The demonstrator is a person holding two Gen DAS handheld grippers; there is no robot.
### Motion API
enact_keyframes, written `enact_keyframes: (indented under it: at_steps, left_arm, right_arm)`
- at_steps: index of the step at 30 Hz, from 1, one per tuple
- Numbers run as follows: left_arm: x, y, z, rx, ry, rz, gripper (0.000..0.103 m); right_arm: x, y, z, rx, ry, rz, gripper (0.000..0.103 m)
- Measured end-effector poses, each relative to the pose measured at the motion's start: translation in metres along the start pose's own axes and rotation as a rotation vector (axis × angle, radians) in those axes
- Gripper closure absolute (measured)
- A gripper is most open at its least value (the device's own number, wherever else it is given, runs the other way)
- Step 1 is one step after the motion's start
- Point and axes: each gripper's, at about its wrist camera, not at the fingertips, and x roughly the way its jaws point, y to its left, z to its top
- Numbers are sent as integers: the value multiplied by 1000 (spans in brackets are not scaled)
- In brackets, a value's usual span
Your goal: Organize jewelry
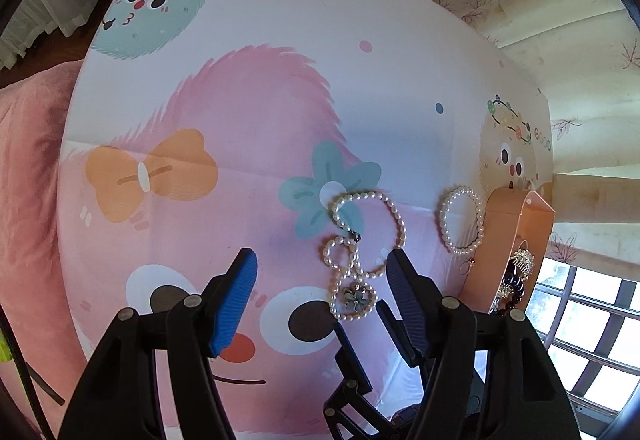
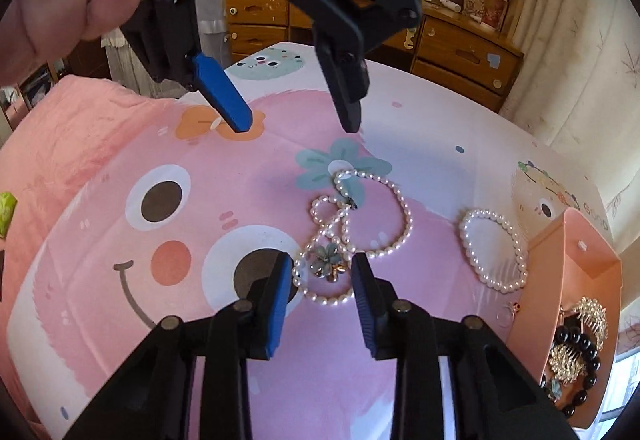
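A long pearl necklace (image 2: 360, 215) with a green flower pendant (image 2: 330, 260) lies looped on the cartoon-print table cover; it also shows in the left wrist view (image 1: 360, 252). A pearl bracelet (image 2: 494, 250) lies to its right, also in the left wrist view (image 1: 462, 220). My right gripper (image 2: 320, 280) is open, its fingers on either side of the pendant, low over the table. My left gripper (image 1: 320, 276) is open and hovers above the necklace; it shows from outside in the right wrist view (image 2: 298, 125). The right gripper's fingertips (image 1: 352, 356) appear below it.
An orange box (image 2: 576, 280) stands at the table's right edge with gold hair combs (image 2: 580, 336) and a black bead bracelet (image 2: 584, 364) inside; the box also shows in the left wrist view (image 1: 516, 236). A small ring (image 2: 510, 310) lies beside it. Wooden drawers stand behind, a pink bed to the left.
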Motion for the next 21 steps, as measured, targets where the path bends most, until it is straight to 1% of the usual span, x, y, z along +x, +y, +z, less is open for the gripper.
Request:
enact_keyframes:
  at_steps: [3,4,5,6,13,16,21]
  left_arm:
    - [4,1,2,7,18,11,38]
    - [6,1,2,6,24,12,38]
    - [6,2,2,5,26,13,38]
    - [7,2,2,4,29,16,38]
    - [19,-2,-3,3,54,15,38]
    - [28,-11,-10,25,70,19,38]
    - [38,-31,-24,88,51,67,38]
  right_arm:
    - [8,1,0,5,21,-5,76]
    - [10,0,-1,9,25,-6,79]
    - [11,-1,-1,14,23,-1,85]
    - [10,-1,-1,17,15,6,87]
    - [8,-4,-2,4,10,12,87]
    - [3,-7,-4,-13,14,0,87]
    - [-14,-18,-10,-8,3,-9,87]
